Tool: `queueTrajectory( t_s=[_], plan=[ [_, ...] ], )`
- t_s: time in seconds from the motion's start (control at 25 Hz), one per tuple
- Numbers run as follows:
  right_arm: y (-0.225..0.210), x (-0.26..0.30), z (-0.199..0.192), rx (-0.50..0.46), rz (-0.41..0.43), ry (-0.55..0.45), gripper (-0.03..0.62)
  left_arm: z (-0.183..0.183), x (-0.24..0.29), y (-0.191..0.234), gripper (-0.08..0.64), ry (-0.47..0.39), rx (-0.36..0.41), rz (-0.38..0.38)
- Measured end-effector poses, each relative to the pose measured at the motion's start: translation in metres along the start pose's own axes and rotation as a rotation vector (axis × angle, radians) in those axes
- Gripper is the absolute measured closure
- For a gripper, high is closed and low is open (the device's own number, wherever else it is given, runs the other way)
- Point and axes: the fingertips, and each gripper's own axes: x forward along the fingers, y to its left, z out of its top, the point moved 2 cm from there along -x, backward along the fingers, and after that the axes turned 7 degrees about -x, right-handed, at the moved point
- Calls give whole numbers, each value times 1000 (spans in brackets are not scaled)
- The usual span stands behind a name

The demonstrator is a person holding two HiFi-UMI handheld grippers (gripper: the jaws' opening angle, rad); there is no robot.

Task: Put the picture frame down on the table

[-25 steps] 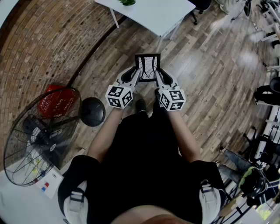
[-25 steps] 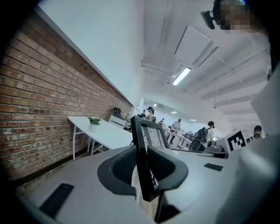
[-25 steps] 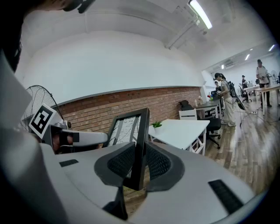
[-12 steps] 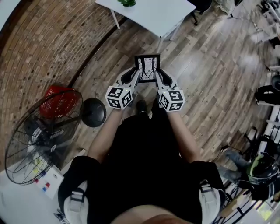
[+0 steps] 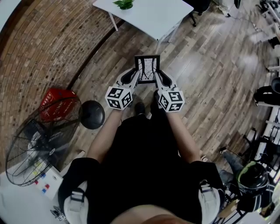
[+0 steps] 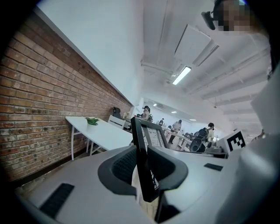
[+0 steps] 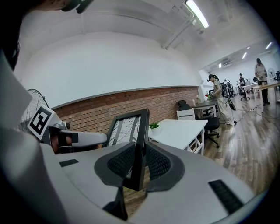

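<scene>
Fan (image 5: 39, 140): floor fan with a wire cage, at the far left, low in the head view.
Basket (image 5: 54, 103): red, just behind the fan, by the brick wall.
Left tongs (image 5: 137, 75): held out in front of the person over the wooden floor. The left gripper view shows both ribbed pads pressed onto the frame's left edge, one on each face. Pinching firmly, no gap seen.
Frame (image 5: 147, 68): black, with a pale print of dark branching lines. It is carried in the air between the two tongs, roughly upright, the print facing the person. It is not on the bench; it hangs over the floor, well short of the bench's near corner.
Bench (image 5: 148, 15): white top on white legs, ahead of the frame at the top of the head view. Nothing touches it except a small green plant (image 5: 124, 4) at its far left end.
Right tongs (image 5: 157, 76): level with the left set. The right gripper view shows the pads closed on the frame's right edge, front and back.
Far right: dark chairs and mixed equipment, too blurred to itemise.
</scene>
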Motion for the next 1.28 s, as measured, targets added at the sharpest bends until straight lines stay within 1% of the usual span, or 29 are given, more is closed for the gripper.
queueTrajectory(
  t_s=[0.36,0.6,0.96,1.28],
  plan=[
    [-28,22,13,5,18,-4,518,11,34,6,472,3,-14,24],
    [-51,41,18,24,46,11,518,20,60,10,472,3,-13,55],
    [-94,73,39,4,93,23,518,40,107,13,472,-19,-30,93],
    [-134,96,47,-9,131,45,518,47,151,13,472,-26,-41,129]
  ],
)
